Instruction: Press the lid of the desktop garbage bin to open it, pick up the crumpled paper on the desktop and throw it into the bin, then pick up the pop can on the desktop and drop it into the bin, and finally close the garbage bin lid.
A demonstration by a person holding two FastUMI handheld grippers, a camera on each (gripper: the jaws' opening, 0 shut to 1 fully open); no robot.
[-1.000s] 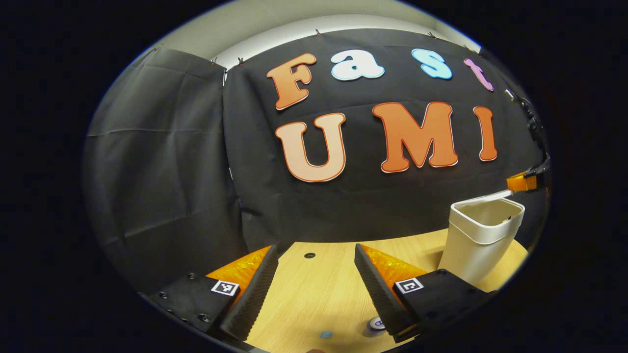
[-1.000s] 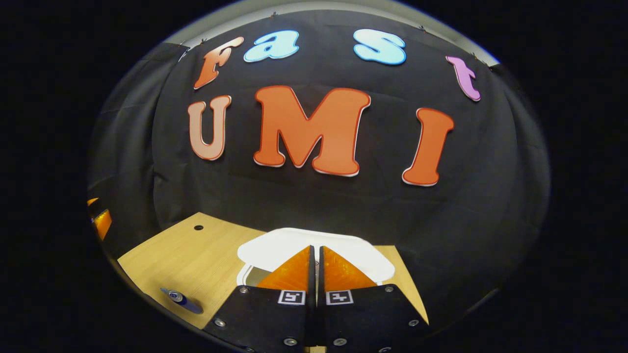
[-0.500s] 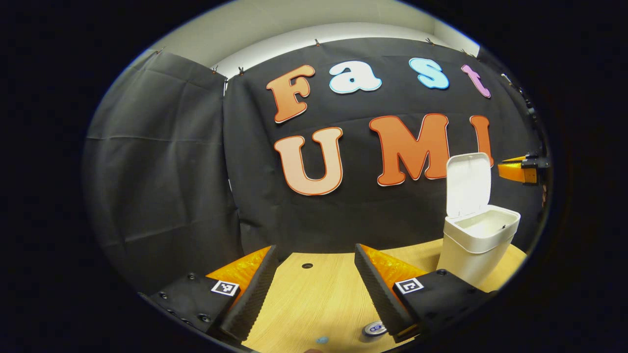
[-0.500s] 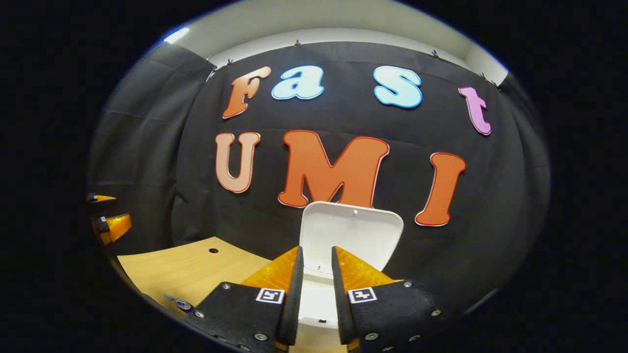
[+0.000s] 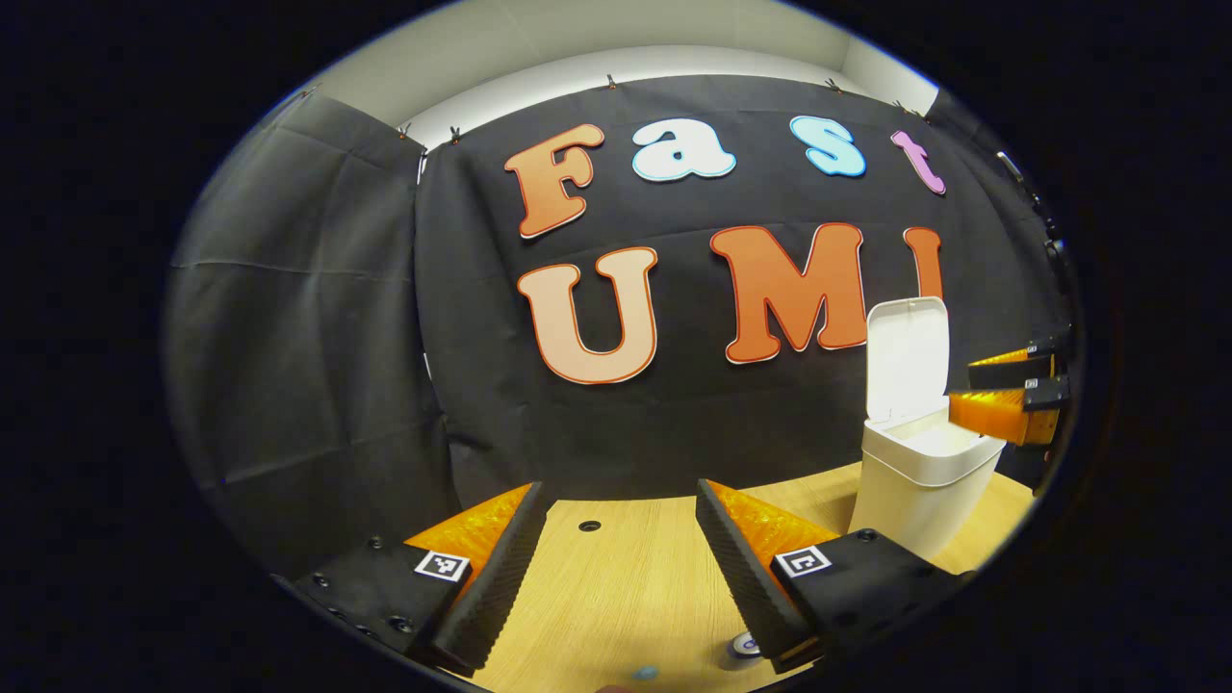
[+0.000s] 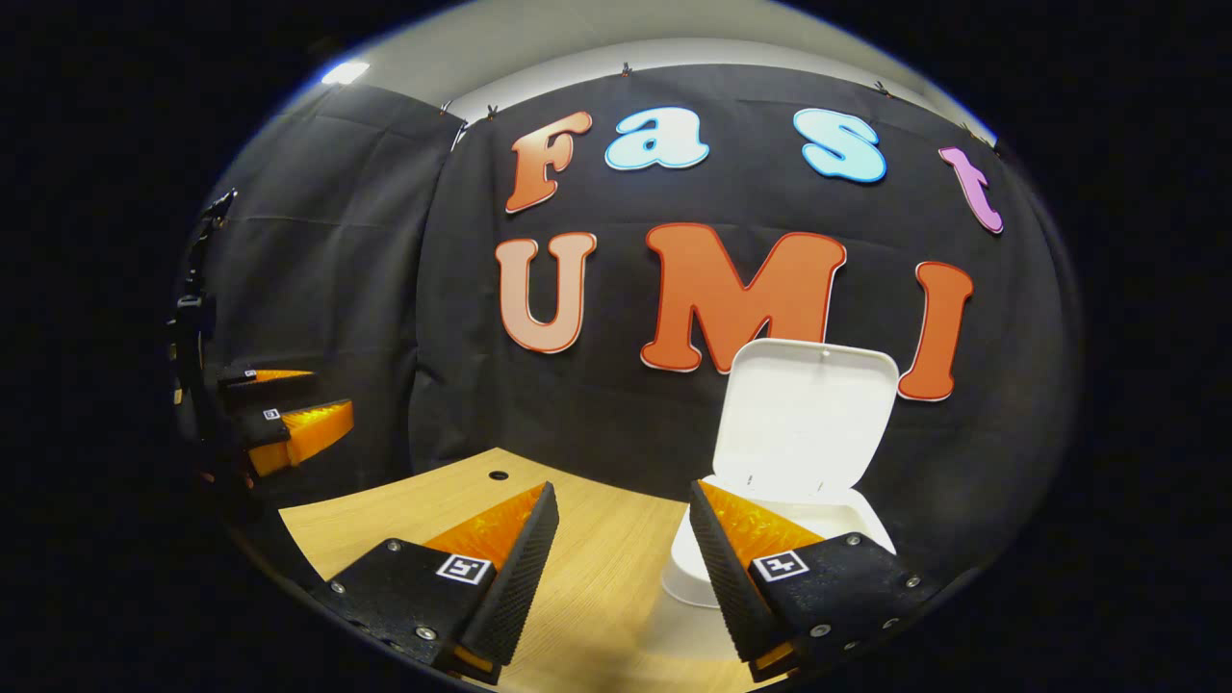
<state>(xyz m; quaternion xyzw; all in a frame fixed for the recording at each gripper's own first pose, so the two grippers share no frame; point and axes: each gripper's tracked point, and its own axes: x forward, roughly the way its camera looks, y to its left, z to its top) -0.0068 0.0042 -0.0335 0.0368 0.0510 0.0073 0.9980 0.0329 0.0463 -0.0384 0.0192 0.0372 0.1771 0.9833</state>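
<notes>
Both tools, left tool point(image 5: 616, 563) and right tool point(image 6: 616, 568), gape empty; white plastic bin's lid point(image 6: 804, 419) stands open; next I need the crumpled paper.

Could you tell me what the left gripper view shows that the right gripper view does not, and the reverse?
Left gripper view's own: the pop can, top showing, and a small blue scrap on the table near the lower edge, plus the right tool beside the bin.

Right gripper view's own: the left tool far off at the left, and a ceiling light.

Shared: the white bin with its lid standing upright, the wooden table with its cable hole, and each camera's own tool with jaws open.
</notes>
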